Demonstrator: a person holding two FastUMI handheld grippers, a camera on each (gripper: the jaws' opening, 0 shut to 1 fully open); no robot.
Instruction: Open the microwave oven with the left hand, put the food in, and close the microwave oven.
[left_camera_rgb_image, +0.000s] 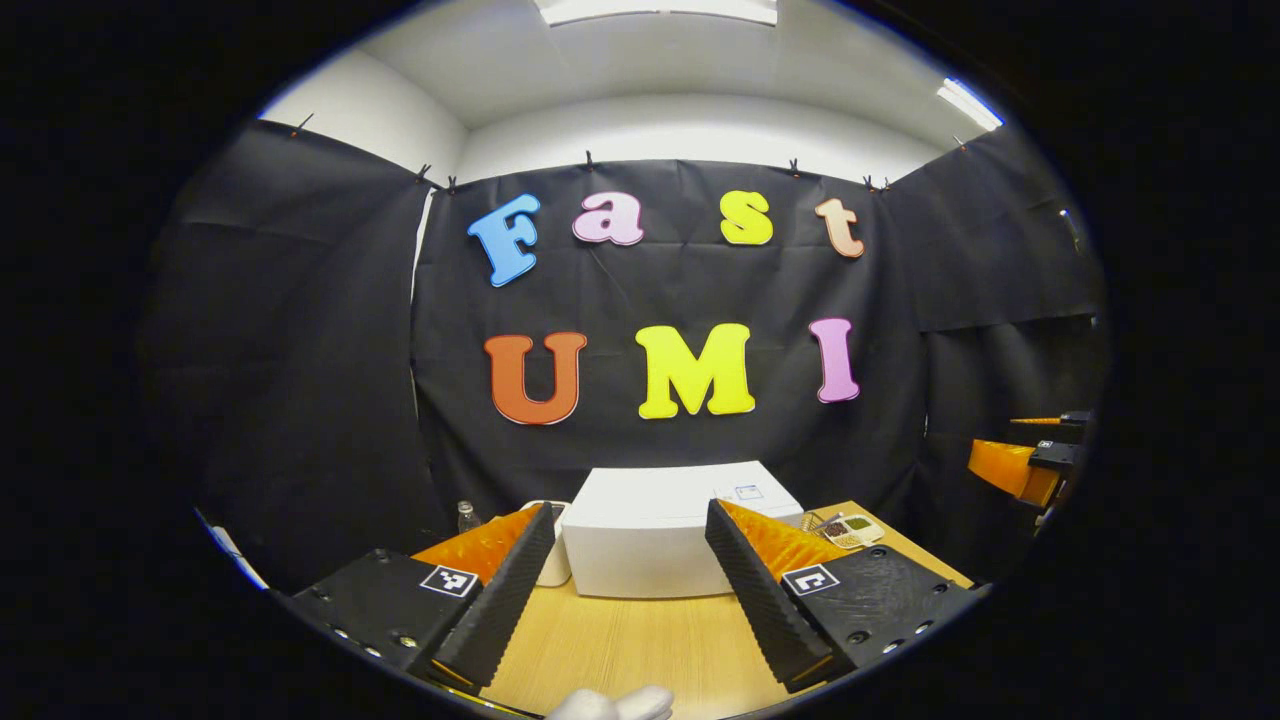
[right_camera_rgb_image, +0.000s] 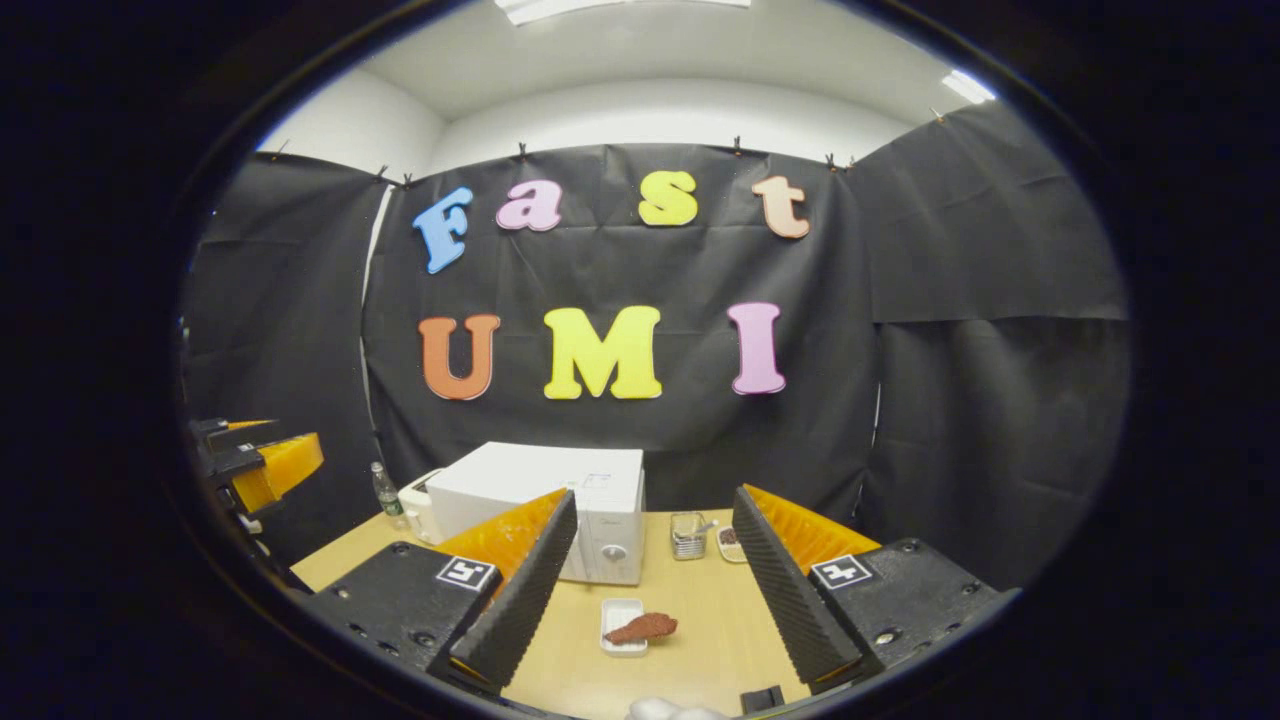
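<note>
Microwave oven (right_camera_rgb_image: 560, 510) sits shut at the back of the worktop (right_camera_rgb_image: 700, 640), so I judge none of the task done yet. From the right gripper view I see its door and dial facing me, with the food (right_camera_rgb_image: 641, 627), a reddish-brown piece on a small white tray (right_camera_rgb_image: 622, 612), lying in front of the oven and a little to its right, apart from it. A small basket (right_camera_rgb_image: 687, 535) and a dish (right_camera_rgb_image: 729, 540) stand just right of the oven; a bottle (right_camera_rgb_image: 384, 493) stands to its left. My left tool (left_camera_rgb_image: 632, 590) hangs released in front of the oven, well short of it, jaws wide and empty. My right tool (right_camera_rgb_image: 648, 600) is likewise released, above the food and not touching it. Left to do, as I read it: open the door, load the food, close up.
</note>
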